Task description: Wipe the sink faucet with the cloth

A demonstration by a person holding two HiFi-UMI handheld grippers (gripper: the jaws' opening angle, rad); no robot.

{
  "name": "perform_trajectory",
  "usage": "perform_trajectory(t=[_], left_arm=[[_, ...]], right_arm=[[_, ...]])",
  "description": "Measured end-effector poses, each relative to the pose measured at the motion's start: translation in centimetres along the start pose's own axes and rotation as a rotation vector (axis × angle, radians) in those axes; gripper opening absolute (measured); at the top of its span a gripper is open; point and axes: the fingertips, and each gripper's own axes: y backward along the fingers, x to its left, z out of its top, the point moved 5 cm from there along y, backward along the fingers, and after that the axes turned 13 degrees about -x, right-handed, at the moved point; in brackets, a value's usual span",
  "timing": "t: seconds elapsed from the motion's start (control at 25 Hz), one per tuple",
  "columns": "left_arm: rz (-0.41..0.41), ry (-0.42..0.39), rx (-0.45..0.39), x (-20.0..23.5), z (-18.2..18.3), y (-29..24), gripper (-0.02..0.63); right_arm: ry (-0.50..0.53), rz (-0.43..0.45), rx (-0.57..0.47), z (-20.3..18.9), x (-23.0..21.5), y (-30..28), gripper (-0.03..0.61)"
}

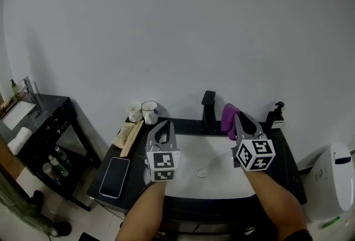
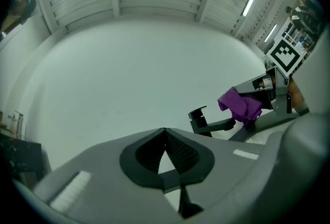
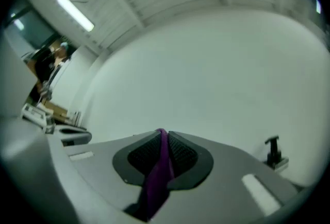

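Observation:
The black faucet [image 1: 208, 109] stands at the back of a white sink [image 1: 219, 181] set in a black counter. My right gripper [image 1: 238, 117] is shut on a purple cloth [image 1: 228, 117], held just right of the faucet and close to it; whether the cloth touches it I cannot tell. In the right gripper view the cloth [image 3: 160, 171] is pinched between the jaws of the right gripper [image 3: 162, 131]. My left gripper [image 1: 163, 123] hovers over the sink's left side, shut and holding nothing. The left gripper view shows its jaws [image 2: 165, 130] closed, with the faucet [image 2: 209, 124] and cloth [image 2: 241, 105] off to the right.
A black soap dispenser [image 1: 275, 114] stands at the counter's back right. Two white cups [image 1: 143, 112] and a wooden item sit at the back left, a phone [image 1: 114, 177] at the front left. A black side table [image 1: 39, 129] is further left, a white fixture [image 1: 333, 179] to the right.

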Motion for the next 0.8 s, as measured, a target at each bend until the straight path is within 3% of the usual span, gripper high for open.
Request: perform_trajectory(t=[0.12,0.2,0.28,0.36,0.48,0.64,0.8], left_arm=[[-0.019,0.016,0.023,-0.6,-0.8,-0.6,0.017],[-0.028,0.016,0.036,-0.9,-1.1,-1.0,0.017],[-0.042,-0.011,0.035,-1.2,-1.1,-1.4,0.017],[-0.059,-0.042,0.031,-1.7,-1.0,-1.6,0.017],[-0.069,-0.04,0.032,-2.0,-1.1,-1.6,0.017],[-0.067,0.015,0.045,-1.9,-1.5,-1.6,0.017],[-0.071,0.051,0.06,-1.9,-2.0,-1.9,0.017]], right_arm=[[0.23,0.156,-0.019,0.3,-1.8,0.2,0.04],[0.206,0.237,-0.009,1.1,-4.1,0.5,0.041],[0.092,0.28,-0.022,3.5,-6.7,0.6,0.041],[0.035,0.265,-0.044,6.1,-8.7,0.8,0.041],[0.053,0.223,-0.051,7.5,-9.3,1.3,0.043],[0.169,0.254,0.024,3.8,-7.0,1.7,0.043],[0.125,0.201,0.033,0.9,-5.7,1.9,0.043]])
